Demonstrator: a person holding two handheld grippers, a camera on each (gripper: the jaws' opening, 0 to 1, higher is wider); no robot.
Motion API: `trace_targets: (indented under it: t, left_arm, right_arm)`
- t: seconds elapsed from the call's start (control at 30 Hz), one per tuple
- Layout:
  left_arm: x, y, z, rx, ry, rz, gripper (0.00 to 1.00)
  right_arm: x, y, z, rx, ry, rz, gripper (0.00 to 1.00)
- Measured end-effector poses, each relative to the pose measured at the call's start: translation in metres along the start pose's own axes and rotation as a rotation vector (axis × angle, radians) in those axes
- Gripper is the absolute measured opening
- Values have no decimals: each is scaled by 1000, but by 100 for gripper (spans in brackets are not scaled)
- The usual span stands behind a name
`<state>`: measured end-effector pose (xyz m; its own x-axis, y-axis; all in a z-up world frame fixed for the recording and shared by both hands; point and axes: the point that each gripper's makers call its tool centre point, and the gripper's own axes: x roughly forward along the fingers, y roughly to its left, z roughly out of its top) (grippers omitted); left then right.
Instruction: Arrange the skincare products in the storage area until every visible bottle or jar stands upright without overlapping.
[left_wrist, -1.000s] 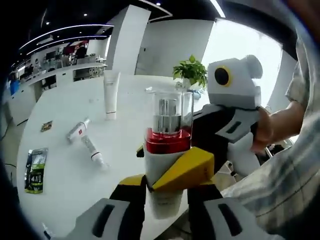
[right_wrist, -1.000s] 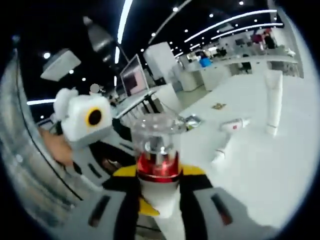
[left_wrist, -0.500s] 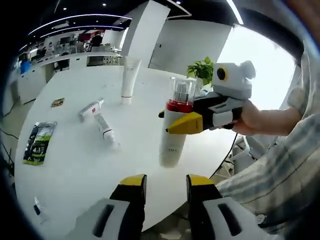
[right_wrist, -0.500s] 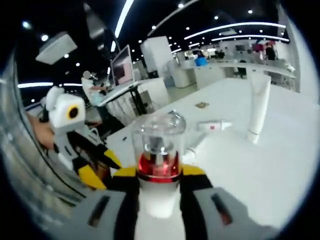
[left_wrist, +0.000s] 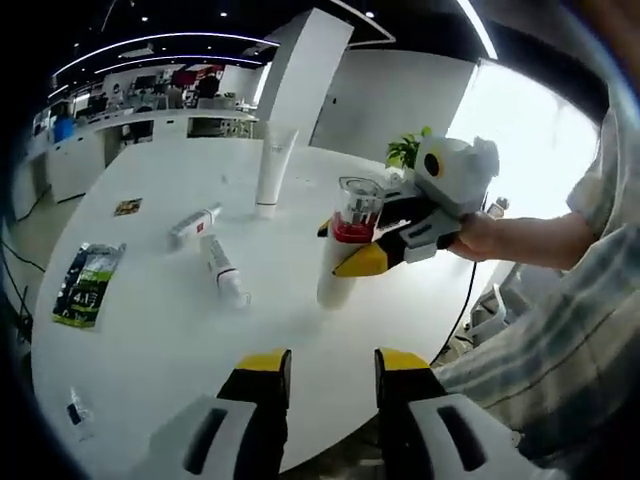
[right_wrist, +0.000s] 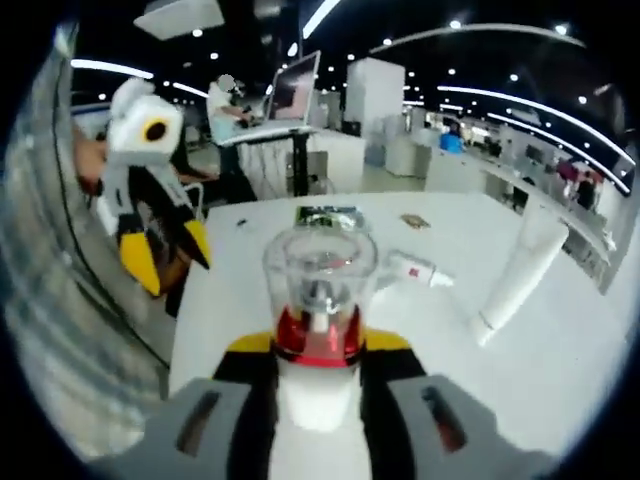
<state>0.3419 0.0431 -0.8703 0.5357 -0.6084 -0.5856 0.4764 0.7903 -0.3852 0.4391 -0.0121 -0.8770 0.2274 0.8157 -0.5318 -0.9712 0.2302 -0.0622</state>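
Note:
A white bottle (left_wrist: 338, 262) with a red collar and clear cap is held at a slight tilt over the white table's (left_wrist: 160, 340) near right part; I cannot tell whether its base touches. My right gripper (left_wrist: 345, 245) comes in from the right, shut on its upper body. In the right gripper view the bottle (right_wrist: 318, 300) sits between the shut jaws of my right gripper (right_wrist: 318, 346). My left gripper (left_wrist: 332, 365) is open, holds nothing and is drawn back from the bottle. From the right gripper's camera, my left gripper (right_wrist: 170, 255) is off to the left. A tall white tube (left_wrist: 270, 170) stands upright.
Two small white tubes (left_wrist: 195, 225) (left_wrist: 226, 273) lie flat at mid-table. A green sachet (left_wrist: 88, 285) and a small card (left_wrist: 127, 207) lie to the left. A potted plant (left_wrist: 410, 150) stands at the far edge. A person's hand (left_wrist: 490, 240) holds the right gripper.
One second ago both grippers were at the bottle, and it sat between my left jaws. The left gripper has let go and drawn back; the right gripper keeps the bottle.

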Motion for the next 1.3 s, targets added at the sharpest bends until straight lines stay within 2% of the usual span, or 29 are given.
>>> trace_targets:
  t: [0.07,0.13,0.2,0.3,0.33,0.4,0.43,0.47,0.6,0.67,0.73,0.83,1.03,1.17,1.23,1.3]
  left_arm:
    - [-1,-1,7,-19,-35,-11,37]
    - [-3,0,10,-22,-50,-11,37]
    - [-3,1,10,-26,-48,-5,37]
    - [-4,2,7,-21,-33,0,37]
    - [-4,2,6,-16,-35,-1,37]
    - [-4,3,5,-21,-37,-1,37]
    - [-4,4,5,-25,-36,1,37]
    - [-4,4,5,-23,-35,3,37]
    - [-3,5,10,-17,-45,7,37]
    - [-1,4,13,-8,-52,3,37]
    - [2,3,13,9,-44,2,37]
    - [5,2,14,40,-25,-6,37]
    - [6,-1,20,63,-36,-17,37]
    - [6,-5,21,55,-46,-30,37]
    - [6,-12,23,35,-66,-73,37]
    - [7,-13,21,36,-57,-79,37]
  right_arm:
    - [-2,-1,-3,-10,-23,2,28]
    - [-2,-2,-5,30,-50,14,28]
    - [-4,-4,-3,71,-88,22,28]
    - [-8,-9,-5,86,-101,25,28]
    - [-8,-3,-3,96,-132,72,29]
    - [-9,-4,-5,105,-137,86,29]
    - [-10,-3,-6,104,-136,90,29]
    - [-11,-1,-6,63,-134,98,29]
    - [-14,1,-8,43,-142,108,30]
    - [-14,-1,-7,56,-123,97,30]
    - [-15,-2,-9,53,-71,77,32]
    - [-16,-1,-6,37,-51,59,43]
    - [-26,1,-3,-12,-17,29,40]
    - [-29,-2,-3,-7,-10,19,36]
    - [-29,0,-4,4,-4,44,32]
    - [-28,2,-4,-22,2,73,27]
